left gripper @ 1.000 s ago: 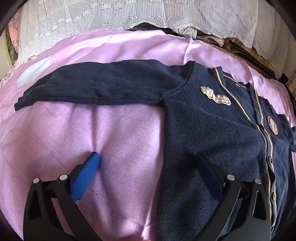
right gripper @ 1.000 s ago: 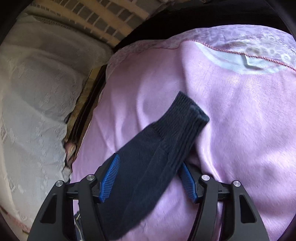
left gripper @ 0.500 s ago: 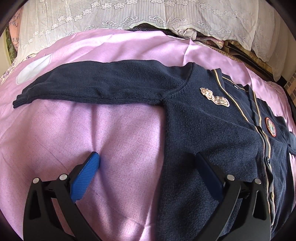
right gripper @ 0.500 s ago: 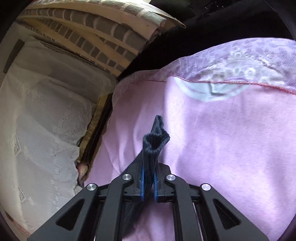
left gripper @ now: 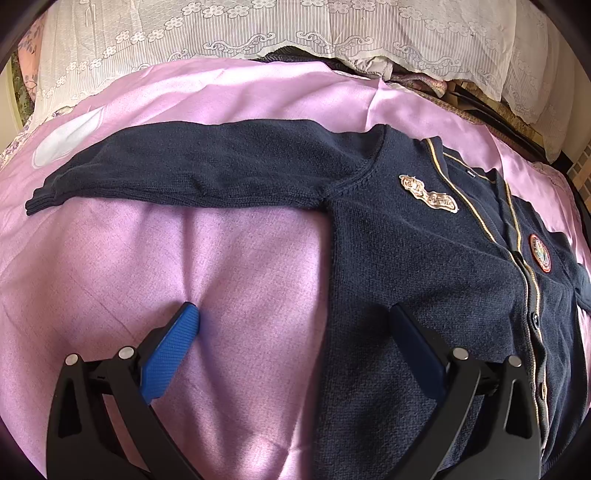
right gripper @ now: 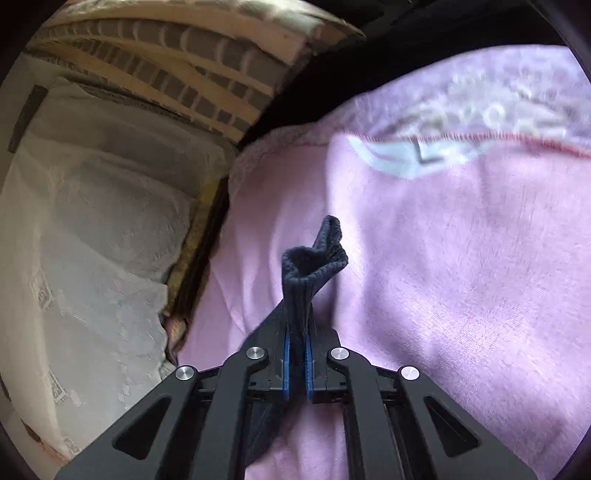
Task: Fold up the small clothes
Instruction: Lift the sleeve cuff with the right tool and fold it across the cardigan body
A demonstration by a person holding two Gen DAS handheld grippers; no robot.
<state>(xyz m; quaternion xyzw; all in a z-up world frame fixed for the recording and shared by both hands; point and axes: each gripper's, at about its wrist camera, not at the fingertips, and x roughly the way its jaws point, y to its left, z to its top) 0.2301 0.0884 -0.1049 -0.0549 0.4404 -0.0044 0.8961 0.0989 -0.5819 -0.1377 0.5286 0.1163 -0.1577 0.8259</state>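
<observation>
A small navy knit cardigan (left gripper: 424, 266) with gold trim, buttons and two badges lies flat on a pink sheet (left gripper: 207, 258). Its one sleeve (left gripper: 192, 170) stretches out to the left. My left gripper (left gripper: 295, 325) is open, its left pad over the sheet and its right pad over the cardigan's side edge. In the right wrist view my right gripper (right gripper: 297, 350) is shut on the cuff of the other sleeve (right gripper: 310, 262), which stands up bunched above the pink sheet (right gripper: 461, 277).
White lace pillows (left gripper: 295, 29) line the far edge of the bed. In the right wrist view a white lace cover (right gripper: 92, 240) lies to the left and a brick-patterned wall (right gripper: 177, 66) is behind. A white patch (left gripper: 66, 140) marks the sheet's left.
My right gripper closed on the sleeve cuff, which was lying loose between open jaws, and lifted it. The left gripper stayed open and shifted only slightly.
</observation>
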